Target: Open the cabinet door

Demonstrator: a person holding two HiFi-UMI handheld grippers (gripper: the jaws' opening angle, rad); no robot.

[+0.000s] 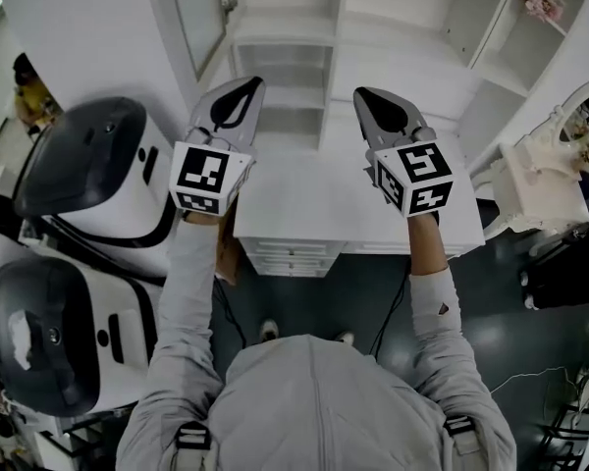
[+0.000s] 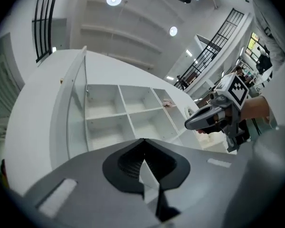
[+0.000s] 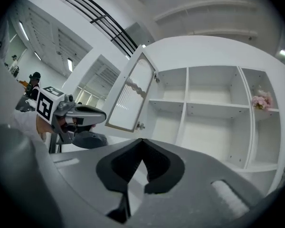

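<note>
Cabinet door (image 3: 128, 96): stands swung well out from the left side of the cabinet (image 3: 213, 108), and the shelves behind it are fully exposed. Small metal fittings on the edge next to the cabinet wall look like hinges. No handle can be made out.

Left gripper (image 1: 245, 88): jaws pressed together, nothing between them. Right gripper (image 1: 365, 96): likewise closed and empty. Both are held up side by side over the white desk (image 1: 304, 204), well apart from the door and the shelves. Neither touches anything.

Judgement: the opening looks done. The step in hand is to finish cleanly, clear of the door.

Notes on doing that well:
- Keep the left gripper away from the door's free edge. It is the nearer of the two, and a brush could swing the door back toward the cabinet.
- Hold both grippers over the desk rather than toward the shelves. Pink flowers (image 3: 260, 100) sit in the right-hand compartment, well clear of both.
- If the door should go wider, part the left jaws first, take the free edge, and follow the arc round the hinges. No straight pull.
- White-and-black machines (image 1: 88, 175) stand close on the person's left, so elbow room looks limited on that side.
</note>
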